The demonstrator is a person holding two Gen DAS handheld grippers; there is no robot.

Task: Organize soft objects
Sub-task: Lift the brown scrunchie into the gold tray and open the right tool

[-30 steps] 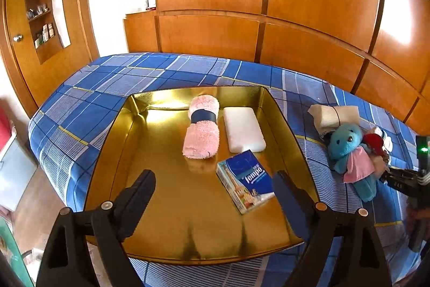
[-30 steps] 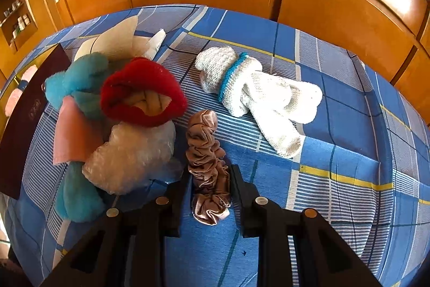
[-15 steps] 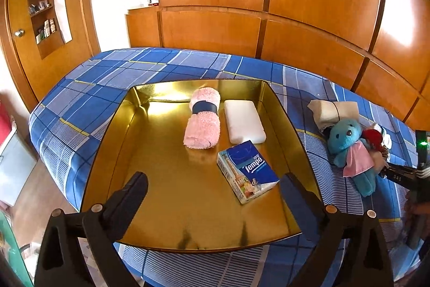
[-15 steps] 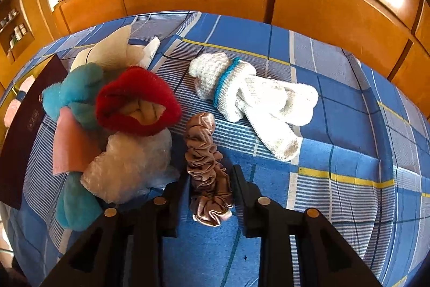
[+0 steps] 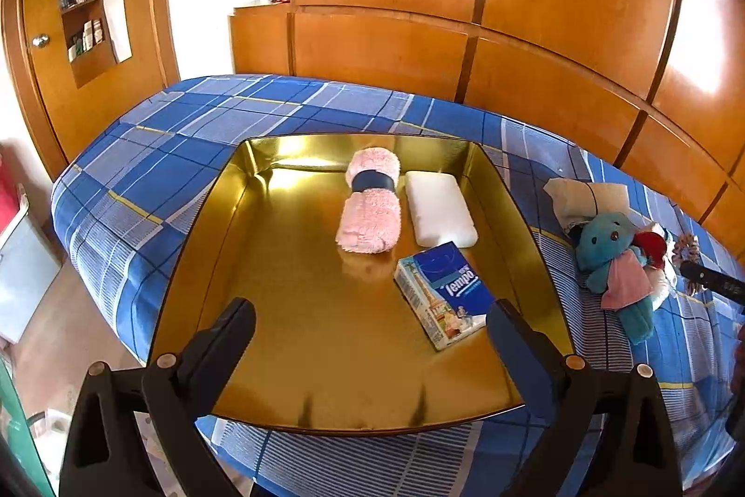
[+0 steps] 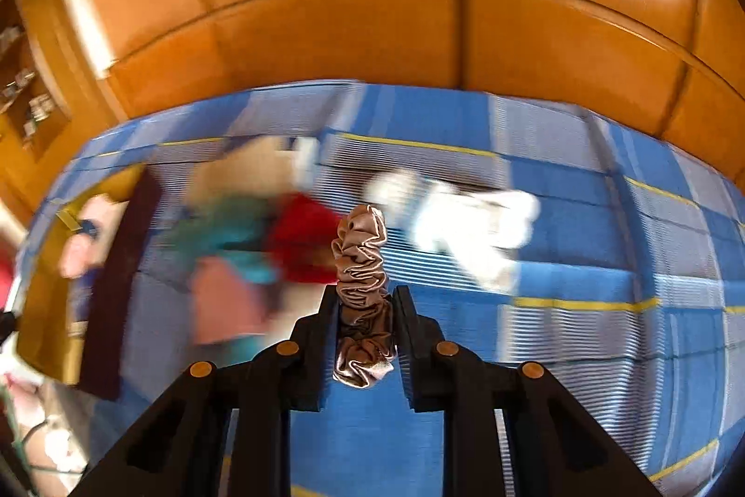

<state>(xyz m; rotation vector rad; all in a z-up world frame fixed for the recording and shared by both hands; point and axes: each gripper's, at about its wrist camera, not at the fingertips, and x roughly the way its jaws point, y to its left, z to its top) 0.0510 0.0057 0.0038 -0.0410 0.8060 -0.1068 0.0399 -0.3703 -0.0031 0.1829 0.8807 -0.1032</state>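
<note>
My right gripper [image 6: 366, 296] holds a brown satin scrunchie [image 6: 361, 250] lifted off the bed, its jaws closing tight on it. Below it, blurred, lie a teal plush toy [image 6: 233, 236], a red soft item [image 6: 302, 241] and white knitted socks [image 6: 465, 227]. My left gripper [image 5: 371, 308] hangs open over the near part of the gold tray [image 5: 517, 208] with nothing between its fingers. The tray holds a rolled pink towel [image 5: 372, 203], a white pad [image 5: 440, 213] and a blue tissue pack [image 5: 444, 294]. The plush toy [image 5: 614, 259] lies right of the tray.
Everything rests on a bed with a blue plaid cover [image 5: 163, 171]. A folded beige cloth [image 5: 586, 196] lies behind the plush toy. Wooden wardrobe panels [image 5: 512, 8] close off the far side. The floor drops away at the left [image 5: 56, 334].
My right gripper has risen with the scrunchie, which has come off the bedcover. The left gripper's jaws have spread a little wider over the tray and it has barely moved.
</note>
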